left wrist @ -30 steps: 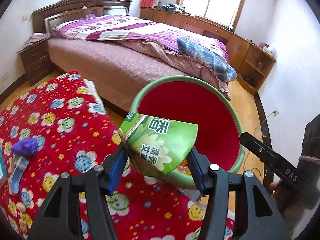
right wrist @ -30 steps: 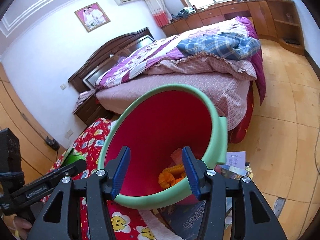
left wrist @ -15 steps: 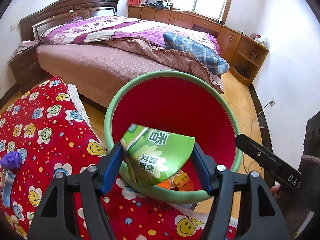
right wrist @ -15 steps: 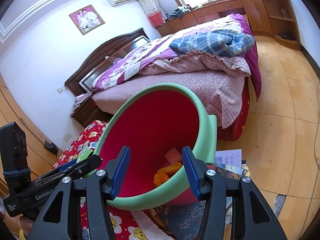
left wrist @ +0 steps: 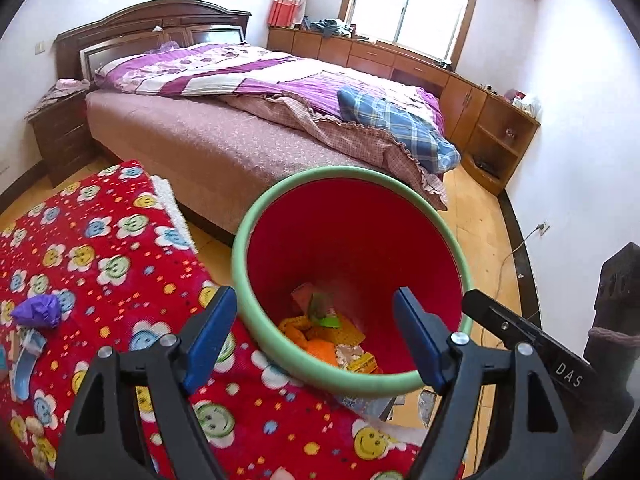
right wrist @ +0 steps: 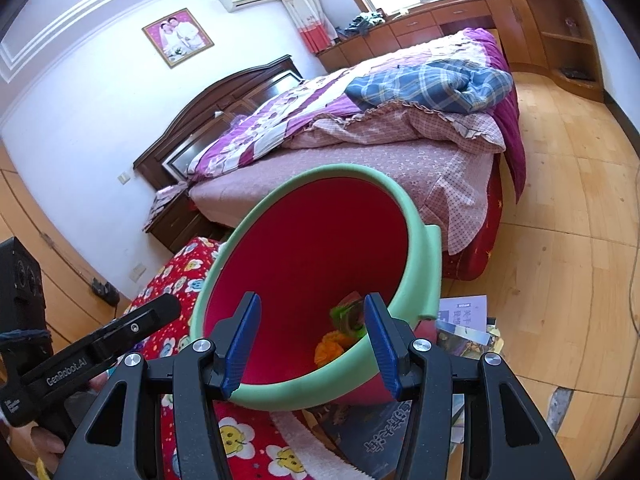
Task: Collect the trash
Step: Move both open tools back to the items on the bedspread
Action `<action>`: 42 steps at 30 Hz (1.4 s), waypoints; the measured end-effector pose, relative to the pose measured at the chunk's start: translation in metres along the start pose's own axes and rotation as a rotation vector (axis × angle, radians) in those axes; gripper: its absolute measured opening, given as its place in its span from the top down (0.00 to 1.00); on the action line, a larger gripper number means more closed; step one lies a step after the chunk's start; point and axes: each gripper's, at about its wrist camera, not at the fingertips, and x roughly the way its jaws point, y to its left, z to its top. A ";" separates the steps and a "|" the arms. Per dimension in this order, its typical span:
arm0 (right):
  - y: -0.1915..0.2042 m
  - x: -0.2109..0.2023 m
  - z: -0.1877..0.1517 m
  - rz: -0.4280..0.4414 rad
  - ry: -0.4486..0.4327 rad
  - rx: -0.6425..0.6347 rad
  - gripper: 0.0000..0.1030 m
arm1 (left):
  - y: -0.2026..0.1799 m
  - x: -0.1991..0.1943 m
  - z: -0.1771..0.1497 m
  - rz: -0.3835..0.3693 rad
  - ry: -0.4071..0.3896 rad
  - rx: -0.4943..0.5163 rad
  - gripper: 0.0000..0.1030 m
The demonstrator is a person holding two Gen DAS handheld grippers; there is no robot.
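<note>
From the left wrist view, the left gripper (left wrist: pixel 316 334) hangs over the mouth of the bin (left wrist: pixel 436 224), its blue pads spread wide with nothing between them. The bin is red inside with a pale green rim, and it stands at the edge of a red blanket (left wrist: pixel 100 264) printed with smiling flowers. Down at the bottom of the bin lies the trash: a green carton (left wrist: pixel 325 312) on top of orange and yellow wrappers (left wrist: pixel 320 346). A crumpled purple wrapper (left wrist: pixel 38 311) sits out on the blanket, well apart from the bin (so not all the litter is in). Behind the bin runs a bed (left wrist: pixel 208 140) with a purple quilt and a blue plaid cloth. At the right edge, part of the other gripper's black body shows.

From the right wrist view, the right gripper (right wrist: pixel 312 346) is also unclenched and carries nothing, its two blue pads straddling the near green rim of the bin (right wrist: pixel 416 248), which looks tilted from this angle. The green carton (right wrist: pixel 350 316) and an orange wrapper (right wrist: pixel 330 346) show inside, low against the far wall. Beside the bin's base, papers and a magazine (right wrist: pixel 460 320) lie on the wooden floor (right wrist: pixel 568 280). The bed (right wrist: pixel 360 160) fills the background, with a framed portrait (right wrist: pixel 178 37) on the wall above the headboard.
</note>
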 end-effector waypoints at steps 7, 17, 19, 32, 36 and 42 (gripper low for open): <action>0.014 -0.002 -0.004 0.016 0.012 -0.024 0.47 | 0.022 -0.028 -0.016 0.046 -0.009 -0.053 0.23; 0.044 -0.004 -0.014 0.056 0.039 -0.068 0.47 | 0.064 -0.064 -0.036 0.118 -0.015 -0.150 0.23; 0.051 -0.004 -0.016 0.064 0.045 -0.080 0.47 | 0.072 -0.071 -0.040 0.135 -0.018 -0.171 0.23; 0.105 0.000 -0.033 0.116 0.096 -0.164 0.47 | 0.132 -0.118 -0.058 0.239 -0.064 -0.302 0.23; 0.123 0.007 -0.039 0.138 0.120 -0.187 0.47 | 0.153 -0.134 -0.061 0.282 -0.081 -0.330 0.23; 0.152 0.022 -0.045 0.171 0.159 -0.225 0.47 | 0.191 -0.150 -0.067 0.355 -0.092 -0.389 0.23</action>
